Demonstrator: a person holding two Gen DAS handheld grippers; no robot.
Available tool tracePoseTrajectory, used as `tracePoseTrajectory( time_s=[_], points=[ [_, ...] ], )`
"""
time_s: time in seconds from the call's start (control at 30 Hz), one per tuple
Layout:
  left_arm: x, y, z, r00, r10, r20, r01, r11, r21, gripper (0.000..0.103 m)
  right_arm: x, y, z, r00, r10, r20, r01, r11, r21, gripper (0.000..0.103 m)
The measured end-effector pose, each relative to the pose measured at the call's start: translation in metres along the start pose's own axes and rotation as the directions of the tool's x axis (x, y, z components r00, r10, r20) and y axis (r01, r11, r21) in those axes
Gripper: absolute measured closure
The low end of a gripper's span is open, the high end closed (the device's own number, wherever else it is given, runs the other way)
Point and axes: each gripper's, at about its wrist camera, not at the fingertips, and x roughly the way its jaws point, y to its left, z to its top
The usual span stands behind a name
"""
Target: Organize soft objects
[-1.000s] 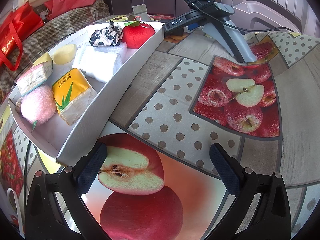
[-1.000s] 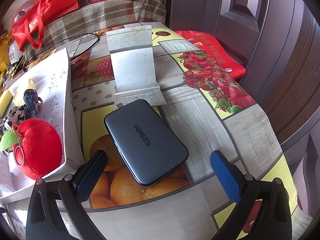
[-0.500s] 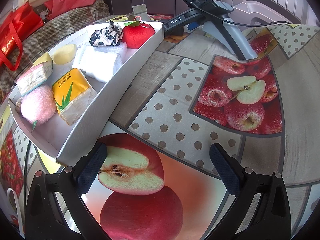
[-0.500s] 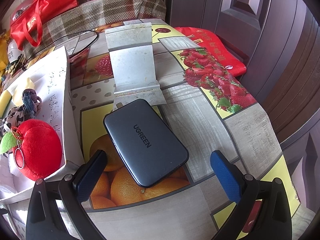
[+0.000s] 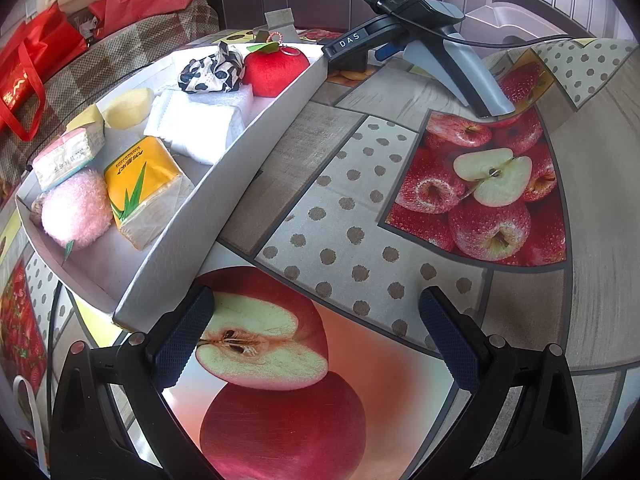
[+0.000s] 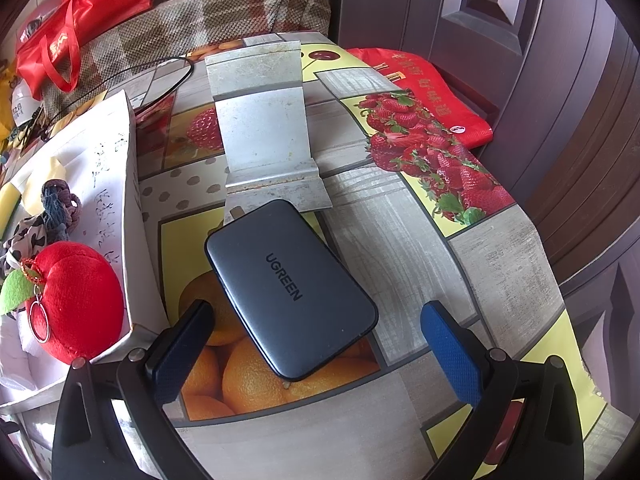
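Note:
A white tray (image 5: 224, 184) on the left holds several soft things: a red plush apple (image 5: 276, 70), a black-and-white scrunchie (image 5: 212, 72), a white foam pad (image 5: 200, 128), a yellow tissue pack (image 5: 140, 184), a pink fluffy ball (image 5: 76, 208), a pale tissue pack (image 5: 64, 156) and yellow sponges (image 5: 124, 108). My left gripper (image 5: 316, 336) hovers open over the fruit-print tablecloth, right of the tray's near corner, holding nothing. My right gripper (image 6: 320, 344) is open and empty beside the tray's wall (image 6: 132, 216); the red plush apple (image 6: 76, 300) sits just left of it.
A grey UGREEN power bank (image 6: 292, 292) lies between the right fingers, with a metal stand (image 6: 264, 128) behind it. A red bag (image 6: 420, 92) hangs off the table's far edge. In the left wrist view the other handheld gripper (image 5: 424, 36) stands at the back; red bags (image 5: 28, 68) rest on a plaid sofa.
The right gripper has shifted slightly, so its view of the table drifted a little. The left gripper and the tray's contents stay as they were.

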Motion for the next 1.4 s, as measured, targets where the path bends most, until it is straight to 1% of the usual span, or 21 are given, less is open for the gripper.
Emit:
tracePoseTrajectory(
  time_s=[0.3, 0.47, 0.63, 1.4],
  points=[
    [0.0, 0.0, 0.0, 1.0, 0.001, -0.001, -0.001, 1.0, 0.001, 0.0, -0.0001, -0.0006, 0.0004, 1.0, 0.0, -0.001, 0.0, 1.0, 0.001, 0.0],
    [-0.0001, 0.0005, 0.0004, 1.0, -0.002, 0.0, 0.002, 1.0, -0.002, 0.0, 0.0009, -0.0002, 0.0039, 1.0, -0.004, -0.02, 0.004, 1.0, 0.002, 0.0],
    [0.0, 0.0006, 0.0007, 1.0, 0.001, -0.001, -0.001, 1.0, 0.0, 0.0, 0.0003, 0.0002, 0.001, 1.0, -0.004, 0.002, 0.004, 1.0, 0.004, 0.0],
    [-0.0001, 0.0006, 0.0006, 1.0, 0.001, 0.0, -0.001, 1.0, 0.001, 0.0, -0.0002, 0.0003, 0.0015, 1.0, -0.004, 0.009, 0.004, 1.0, 0.004, 0.0]
  ],
)
